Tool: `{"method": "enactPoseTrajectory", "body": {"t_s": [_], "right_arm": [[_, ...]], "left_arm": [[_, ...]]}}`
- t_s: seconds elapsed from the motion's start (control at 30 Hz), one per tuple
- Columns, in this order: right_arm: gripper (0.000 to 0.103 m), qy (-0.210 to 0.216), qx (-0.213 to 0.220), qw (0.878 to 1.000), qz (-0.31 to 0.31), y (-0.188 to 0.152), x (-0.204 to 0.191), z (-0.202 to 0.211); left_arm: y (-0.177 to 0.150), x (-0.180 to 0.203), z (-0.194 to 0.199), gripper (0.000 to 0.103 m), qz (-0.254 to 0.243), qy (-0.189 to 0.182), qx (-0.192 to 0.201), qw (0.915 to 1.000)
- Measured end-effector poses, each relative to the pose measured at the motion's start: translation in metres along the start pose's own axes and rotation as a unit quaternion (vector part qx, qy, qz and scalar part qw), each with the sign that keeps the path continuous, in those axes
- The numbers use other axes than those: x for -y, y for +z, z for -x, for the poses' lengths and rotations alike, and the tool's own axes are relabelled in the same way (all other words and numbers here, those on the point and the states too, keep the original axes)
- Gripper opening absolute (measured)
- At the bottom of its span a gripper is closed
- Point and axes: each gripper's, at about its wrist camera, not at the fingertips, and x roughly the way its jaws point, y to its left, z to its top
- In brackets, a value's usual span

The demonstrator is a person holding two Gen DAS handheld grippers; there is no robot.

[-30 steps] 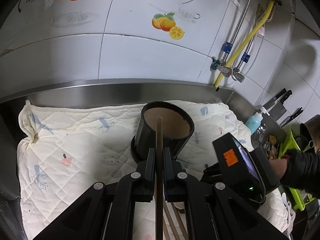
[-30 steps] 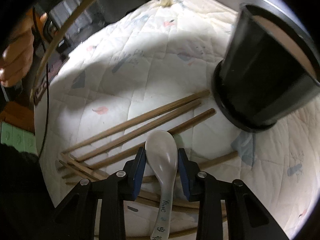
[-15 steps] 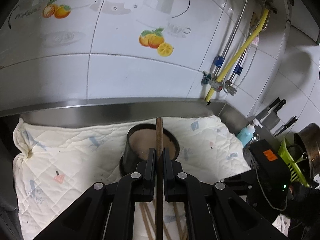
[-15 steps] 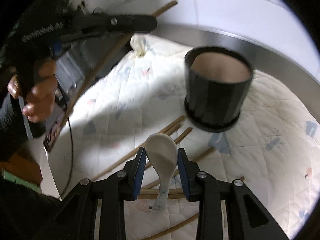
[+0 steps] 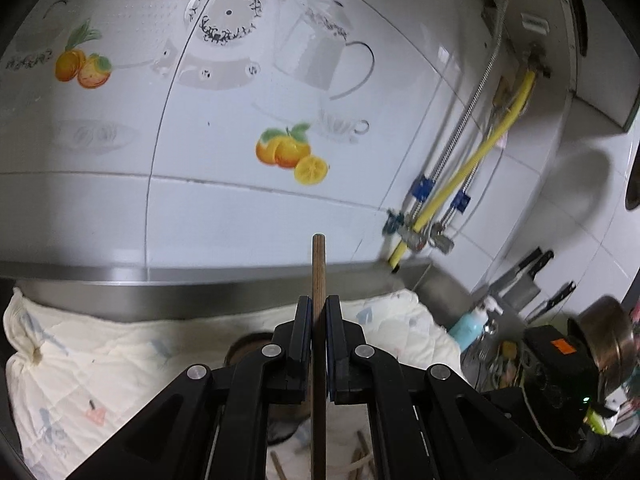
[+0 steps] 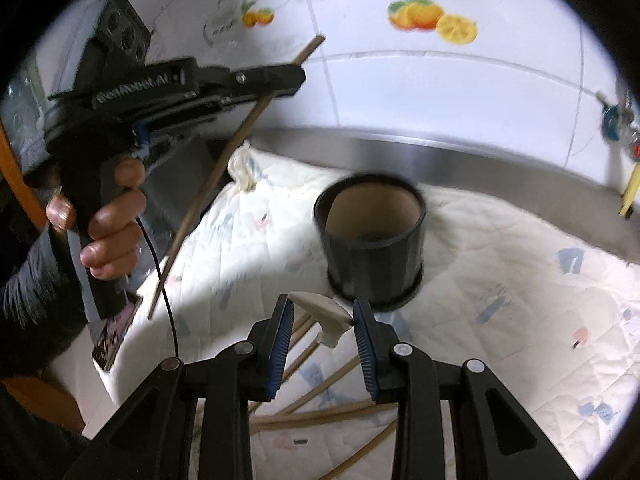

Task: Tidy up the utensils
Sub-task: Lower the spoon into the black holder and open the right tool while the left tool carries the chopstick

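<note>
Two grippers are raised above the quilted mat (image 6: 500,248): left gripper (image 5: 319,320) pinches one chopstick (image 5: 318,272), right gripper (image 6: 322,320) clamps a white spoon (image 6: 324,314) near the black holder (image 6: 372,240) mid-mat; loose chopsticks (image 6: 320,392) lie toward its front edge.

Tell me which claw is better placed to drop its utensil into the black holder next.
Probably the right claw: it holds the white spoon low, just in front of the black holder. The left claw holds its chopstick high and off to the side.
</note>
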Motion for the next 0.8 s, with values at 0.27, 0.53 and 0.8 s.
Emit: {"method": "enactPoseTrajectory", "body": {"t_s": [0.27,0.53,0.8], "right_arm": [[0.034,-0.019,0.047,0.999,-0.019,0.033,0.009,0.02],[0.034,-0.038,0.079,0.995,-0.037,0.058,0.017,0.024],[0.034,-0.053,0.087,0.993,-0.051,0.071,0.025,0.012]], "left_arm": [[0.026,-0.012,-0.021,0.006,0.021,-0.025,0.04,0.9986],[0.045,-0.027,-0.042,0.006,0.033,-0.034,0.091,0.9947],[0.056,-0.032,-0.061,0.006,0.01,-0.031,0.151,0.988]]}}
